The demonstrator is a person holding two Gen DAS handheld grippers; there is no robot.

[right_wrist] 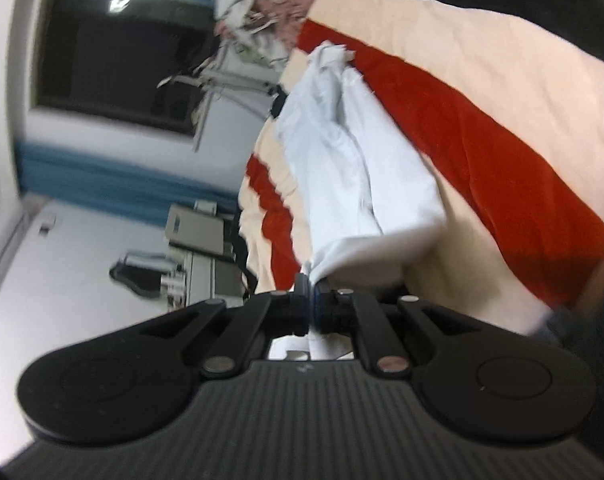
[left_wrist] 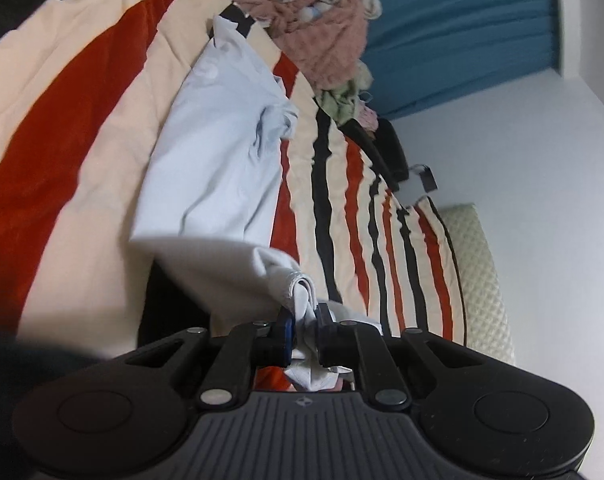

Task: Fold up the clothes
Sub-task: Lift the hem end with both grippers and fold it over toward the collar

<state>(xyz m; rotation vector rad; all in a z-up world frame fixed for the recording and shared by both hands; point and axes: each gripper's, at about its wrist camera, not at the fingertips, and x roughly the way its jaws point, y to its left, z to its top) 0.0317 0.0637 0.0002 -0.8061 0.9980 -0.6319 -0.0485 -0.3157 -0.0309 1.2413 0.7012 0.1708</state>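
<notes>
A: What do the fingers have?

B: The left gripper (left_wrist: 303, 330) has its fingers clamped on a bunched hem of the pale blue shirt (left_wrist: 218, 152). The right gripper (right_wrist: 311, 304) has its fingers pressed together on a thin edge of the same shirt (right_wrist: 341, 168).

A: Where is the shirt?

B: Its near end hangs from the two grips, raised off the bed. The far end lies on the striped bedspread (left_wrist: 82, 128), with a crumpled sleeve or collar near the middle.

A: Which step is this?

B: It looks like the first fold: one end lifted, ready to be carried over. The next move calls for both hands travelling together toward the far end, keeping the edge taut so it lands flat and square.

A: Anything in the way?

B: A pile of unfolded clothes (left_wrist: 321, 36) sits just beyond the shirt's far end. The fold should stop short of it. A pillow (left_wrist: 477, 272) lies off to the side, well apart.
</notes>
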